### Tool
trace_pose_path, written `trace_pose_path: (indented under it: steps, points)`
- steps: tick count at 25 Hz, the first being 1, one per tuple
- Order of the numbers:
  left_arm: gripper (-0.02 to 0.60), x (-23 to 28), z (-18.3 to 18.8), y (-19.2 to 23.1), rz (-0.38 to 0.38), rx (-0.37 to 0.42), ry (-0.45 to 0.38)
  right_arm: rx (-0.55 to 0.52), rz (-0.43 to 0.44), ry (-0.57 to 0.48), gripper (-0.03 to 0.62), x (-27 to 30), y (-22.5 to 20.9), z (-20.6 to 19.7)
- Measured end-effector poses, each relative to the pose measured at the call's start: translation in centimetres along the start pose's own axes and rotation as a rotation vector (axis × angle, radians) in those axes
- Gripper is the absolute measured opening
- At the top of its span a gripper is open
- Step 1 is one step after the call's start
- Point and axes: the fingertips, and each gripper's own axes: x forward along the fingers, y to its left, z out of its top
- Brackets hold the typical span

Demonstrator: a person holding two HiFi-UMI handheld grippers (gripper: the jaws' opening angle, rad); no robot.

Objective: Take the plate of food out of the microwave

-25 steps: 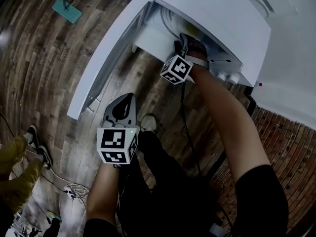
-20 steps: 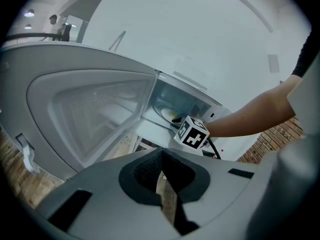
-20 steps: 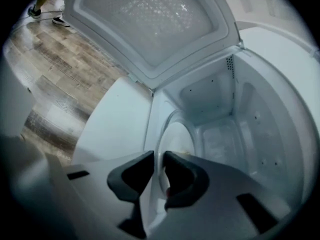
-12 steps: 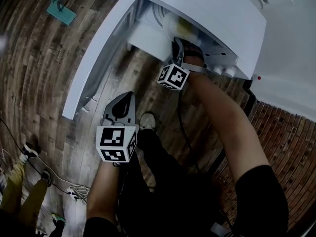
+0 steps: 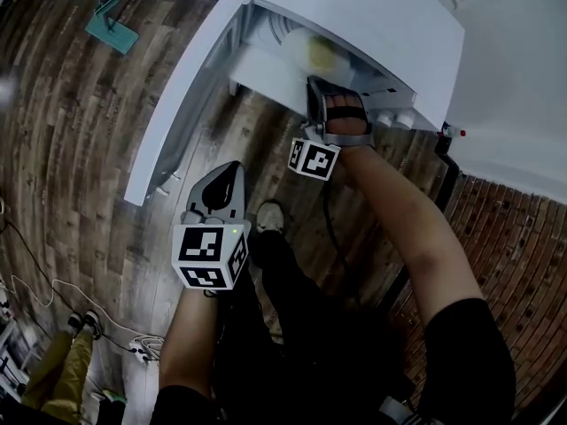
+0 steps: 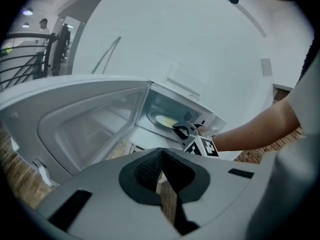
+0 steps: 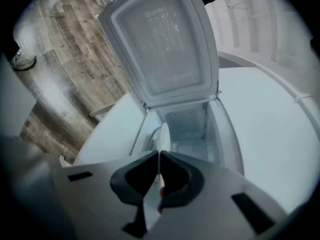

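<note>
The white microwave (image 5: 372,16) stands with its door (image 5: 190,87) swung wide open. A white plate (image 5: 310,53) with yellow food sits at the mouth of the cavity. My right gripper (image 5: 319,85) is at the plate's near rim, and its jaws are closing with that rim between the pads. In the right gripper view the plate (image 7: 163,131) shows edge-on, running into my right gripper (image 7: 158,156). The left gripper view shows the plate (image 6: 165,120) and the right gripper (image 6: 183,130) from below. My left gripper (image 5: 229,173) hangs lower over the floor, shut and empty, its jaws (image 6: 161,170) touching.
The open door (image 7: 165,44) juts out to the left of the cavity (image 7: 189,126). A wood floor (image 5: 80,149) lies below, with a teal object (image 5: 112,25), cables (image 5: 53,290) and another person's legs (image 5: 62,361). A brick wall (image 5: 518,273) runs at the right.
My right gripper has shut on the plate's rim and drawn back a little out of the cavity, so the plate and its food now show at the opening. The left gripper has stayed put.
</note>
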Motion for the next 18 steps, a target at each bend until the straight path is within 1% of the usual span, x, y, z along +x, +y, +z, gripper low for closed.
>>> trace_pose_path:
  steps: [4,8,12,18]
  points:
    - [-0.008,-1.5,2.7,-0.8,-0.017,0.035,-0.025,0.003,-0.006,-0.061,0.026,-4.3,-1.6,2.1]
    - [-0.008,-4.2,6.5,-1.9,-0.028,0.056,-0.058,0.045,-0.011,-0.081,0.026,-9.3,-4.6,3.8]
    - [-0.008,-8.2,11.9,-3.7,-0.04,0.07,-0.109,0.068,-0.032,-0.109,0.026,-14.8,-10.0,5.4]
    - [-0.008,-13.8,20.8,-5.7,-0.038,0.11,-0.193,0.138,-0.074,-0.127,0.026,-20.4,-20.4,7.2]
